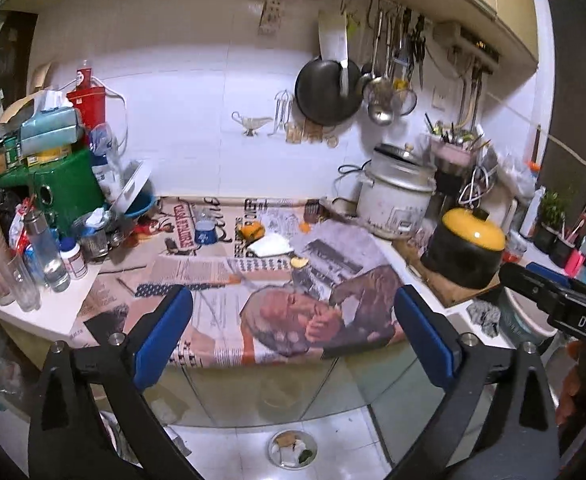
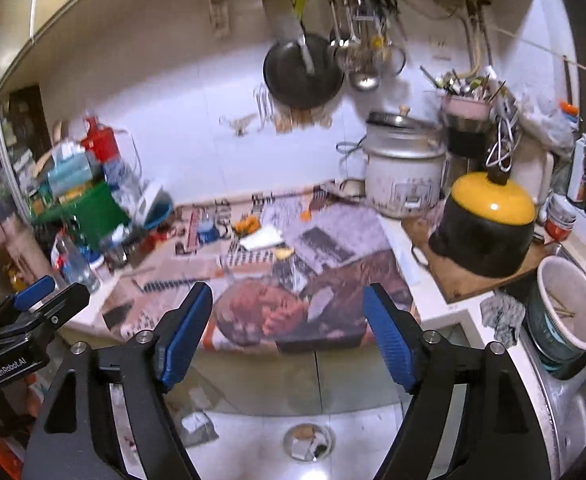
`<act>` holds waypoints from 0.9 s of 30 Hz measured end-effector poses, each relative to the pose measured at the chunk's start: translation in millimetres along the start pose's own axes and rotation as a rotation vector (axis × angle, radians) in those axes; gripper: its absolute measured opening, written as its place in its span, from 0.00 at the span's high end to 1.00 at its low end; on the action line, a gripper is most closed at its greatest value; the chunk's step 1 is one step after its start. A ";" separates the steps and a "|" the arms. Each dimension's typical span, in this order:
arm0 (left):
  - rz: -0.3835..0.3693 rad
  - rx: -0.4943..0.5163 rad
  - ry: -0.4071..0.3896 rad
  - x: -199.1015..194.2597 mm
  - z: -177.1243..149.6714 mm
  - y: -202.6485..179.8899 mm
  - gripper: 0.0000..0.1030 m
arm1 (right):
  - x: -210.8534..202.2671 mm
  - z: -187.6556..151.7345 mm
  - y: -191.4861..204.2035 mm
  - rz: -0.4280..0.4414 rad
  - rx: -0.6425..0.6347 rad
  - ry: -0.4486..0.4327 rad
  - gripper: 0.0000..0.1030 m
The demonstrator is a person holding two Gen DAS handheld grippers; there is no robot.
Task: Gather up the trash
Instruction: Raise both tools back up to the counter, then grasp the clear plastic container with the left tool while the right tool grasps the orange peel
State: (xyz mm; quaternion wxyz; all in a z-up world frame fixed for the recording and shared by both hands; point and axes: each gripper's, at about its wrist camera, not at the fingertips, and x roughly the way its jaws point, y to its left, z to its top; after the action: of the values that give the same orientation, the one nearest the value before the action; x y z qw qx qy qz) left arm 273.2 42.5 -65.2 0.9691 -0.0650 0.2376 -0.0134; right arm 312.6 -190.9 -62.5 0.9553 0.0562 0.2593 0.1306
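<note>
Far left: green plastic crate piled with clutter, clear glass bottles in front.
Left gripper: blue pads spread wide, nothing between them.
Counter: newspaper sheets covering it, orange peel scraps and a white crumpled paper lying near the back.
Floor: round metal bowl holding trash bits, below the counter edge.
Right gripper: jaws apart, empty too.
Far right: black pot with yellow lid on a wooden board, white rice cooker behind.

I see blue ribbed pads on black gripper arms, a printed newspaper sheet in orange, black and white, a black pot with yellow lid, a green plastic box, and perhaps a red carton.
</note>
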 end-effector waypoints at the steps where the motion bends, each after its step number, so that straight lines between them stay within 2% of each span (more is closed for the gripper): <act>1: 0.002 -0.001 -0.006 0.8 2.6 2.2 0.02 | -0.3 2.3 0.9 -0.002 0.003 -0.006 0.23; 4: 0.031 -0.002 -0.028 4.5 10.4 7.1 0.02 | 8.2 9.1 0.5 -0.001 0.013 -0.009 0.15; 9: 0.091 0.000 -0.040 31.3 21.8 14.1 0.01 | 39.5 22.0 -4.1 0.013 -0.007 0.000 0.15; 12: 0.130 -0.008 -0.034 61.1 34.4 16.2 0.01 | 63.0 34.8 -9.5 0.036 -0.026 -0.003 0.15; 16: 0.142 -0.053 -0.064 93.9 51.6 18.3 0.01 | 103.7 58.8 -20.8 0.081 -0.071 0.019 0.15; 18: 0.178 -0.072 -0.073 113.2 62.3 18.8 0.01 | 122.5 70.3 -24.5 0.100 -0.094 0.037 0.15; 22: 0.311 -0.093 -0.046 158.2 79.9 22.9 0.01 | 167.0 91.6 -30.7 0.140 -0.150 0.077 0.15; 27: 0.421 -0.176 -0.031 198.3 83.3 44.5 0.01 | 227.2 103.1 -23.5 0.198 -0.207 0.141 0.15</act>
State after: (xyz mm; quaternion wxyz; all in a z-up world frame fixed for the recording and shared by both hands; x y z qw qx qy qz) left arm 487.3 85.2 -88.9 0.9446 -0.0987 0.2312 0.2109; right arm 559.3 -154.3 -87.3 0.9178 -0.0266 0.3042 0.2536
